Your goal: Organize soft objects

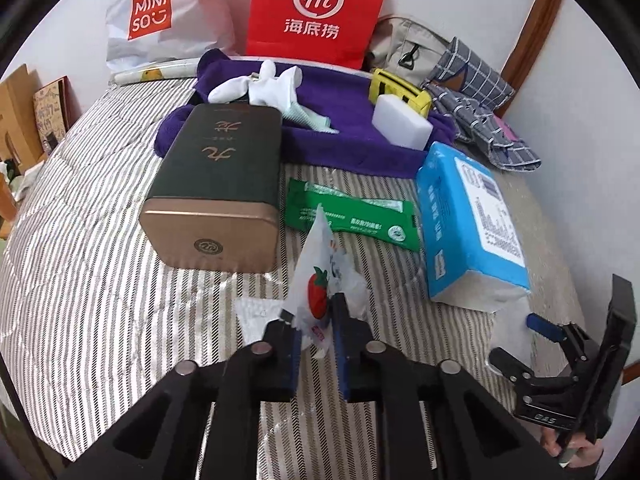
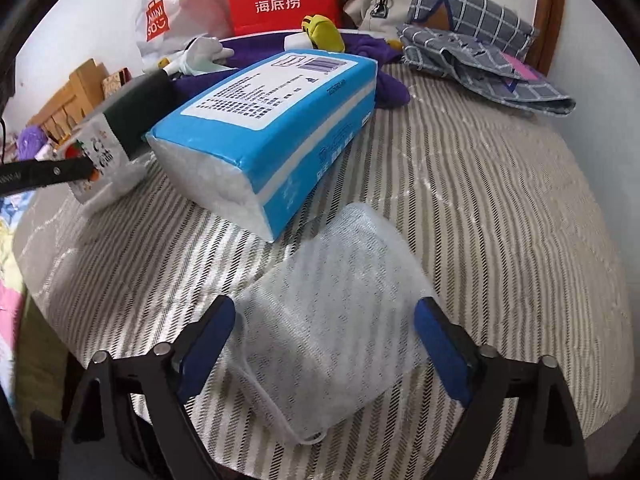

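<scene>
Item one: a small white wrapper (image 1: 320,280) printed with a red strawberry, its small print too blurred for me to read. My left gripper (image 1: 316,320) has its jaws pinched nearly together on the wrapper's lower edge, and the wrapper stands up between the blue pads above the striped bedspread (image 1: 80,240).

Item two: a white mesh cloth (image 2: 328,320) lying flat on the bedspread. My right gripper (image 2: 326,316) has its jaws spread wide, one blue pad at each side edge of the cloth; I cannot tell whether the pads touch it, and nothing is gripped.

Item three: a blue tissue pack (image 2: 280,120) with a white printed label, text too small to read, lying just beyond the cloth.

Item four: a green sachet (image 1: 352,216) with white lettering I cannot read, between the tissue pack and a dark green tin (image 1: 220,184) bearing gold characters.

Item five, farther back: a purple towel (image 1: 340,140) carrying white socks (image 1: 260,84) and a white sponge (image 1: 402,124).

Item six, against the wall: a red bag (image 1: 316,8) marked "Hi" with Chinese characters, and a white bag (image 1: 160,12) marked "MINISO".
</scene>
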